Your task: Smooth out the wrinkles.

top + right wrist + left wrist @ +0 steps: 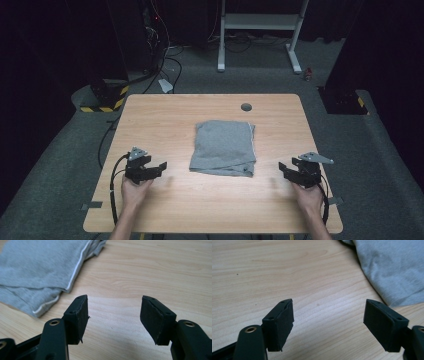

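- Grey cloth (223,147), folded into a rough rectangle, lying flat at the middle of the wooden table (160,112), a little toward the far half.
- Soft and limp by the look of it: likely light, bound to sag and unfold when lifted, no risk of breaking, not slippery against padded jaws.
- Several layers stacked along the near edge, with a pale hem visible at the right-hand side; lower corners probably the best places to pinch, catching all layers at once.
- Near edge slightly rumpled, so easier to slide a jaw under there than along the flat top.
- Left gripper (159,167) resting low near the table's front left, jaws spread wide, nothing between them, well apart from the cloth's left side.
- Right gripper (284,168) mirrored at the front right, jaws likewise wide apart and empty, near the cloth's lower right corner but not touching.
- Round dark hole (246,107) in the tabletop beyond the cloth.
- Dark floor, cables and a white frame past the table's far edge.
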A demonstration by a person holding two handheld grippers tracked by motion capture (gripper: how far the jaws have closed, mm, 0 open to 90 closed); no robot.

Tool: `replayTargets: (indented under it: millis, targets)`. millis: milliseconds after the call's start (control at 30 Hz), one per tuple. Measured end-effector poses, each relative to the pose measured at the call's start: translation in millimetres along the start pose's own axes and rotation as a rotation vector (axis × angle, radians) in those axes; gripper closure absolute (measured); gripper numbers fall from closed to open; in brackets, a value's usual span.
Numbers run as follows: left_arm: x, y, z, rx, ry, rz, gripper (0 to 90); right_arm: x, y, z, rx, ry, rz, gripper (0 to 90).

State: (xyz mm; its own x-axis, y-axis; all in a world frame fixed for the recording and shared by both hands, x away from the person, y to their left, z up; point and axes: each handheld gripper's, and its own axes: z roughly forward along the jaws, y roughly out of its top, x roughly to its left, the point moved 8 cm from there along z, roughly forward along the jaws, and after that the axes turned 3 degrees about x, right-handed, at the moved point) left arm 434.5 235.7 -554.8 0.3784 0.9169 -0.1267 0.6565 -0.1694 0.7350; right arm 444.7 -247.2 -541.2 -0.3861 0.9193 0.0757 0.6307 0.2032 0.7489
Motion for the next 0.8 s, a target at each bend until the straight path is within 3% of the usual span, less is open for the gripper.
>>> replayTargets:
  millis: [400, 800]
  targets:
    - [7.5, -14.0, 12.8, 0.066, 0.058, 0.009, 22.9, -9.7, -19.2, 11.6, 0.064, -0.059, -0.015, 38.3]
    - [7.8, -18.1, 17.7, 0.067, 0.112, 0.055, 21.7, -9.9, -26.1, 22.7, 0.099, -0.092, -0.040, 36.8]
